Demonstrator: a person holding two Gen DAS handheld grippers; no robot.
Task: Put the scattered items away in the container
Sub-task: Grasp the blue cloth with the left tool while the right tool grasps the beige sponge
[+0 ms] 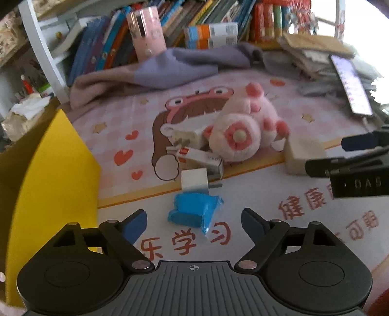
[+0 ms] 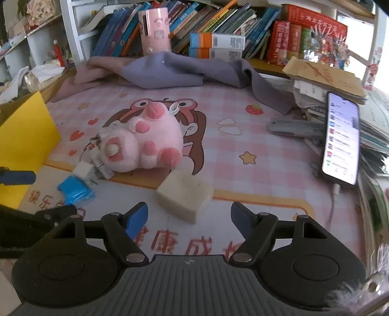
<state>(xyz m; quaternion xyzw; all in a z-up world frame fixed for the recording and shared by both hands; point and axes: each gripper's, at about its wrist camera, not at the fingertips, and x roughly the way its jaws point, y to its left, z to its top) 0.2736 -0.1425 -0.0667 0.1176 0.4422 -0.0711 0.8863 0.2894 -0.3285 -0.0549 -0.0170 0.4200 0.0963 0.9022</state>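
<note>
My left gripper point(image 1: 194, 224) is open and empty, just short of a blue plastic packet point(image 1: 193, 212) on the pink desk mat. Behind the packet lie a white charger plug point(image 1: 194, 178), a small white box with red print point(image 1: 200, 159) and a pink plush toy point(image 1: 245, 128). My right gripper point(image 2: 189, 220) is open and empty, just short of a cream block point(image 2: 186, 194). The block also shows in the left wrist view point(image 1: 301, 152), near the right gripper point(image 1: 345, 155). The yellow container point(image 1: 48, 175) stands at the left; it also shows in the right wrist view point(image 2: 23, 138).
A grey-purple cloth point(image 2: 175, 70) lies at the back before a row of books point(image 2: 218, 21) and a pink cylinder point(image 2: 155, 30). A lit phone point(image 2: 341, 138) leans on a stack of papers point(image 2: 325, 75) at the right. A grey stapler point(image 2: 294, 127) lies beside it.
</note>
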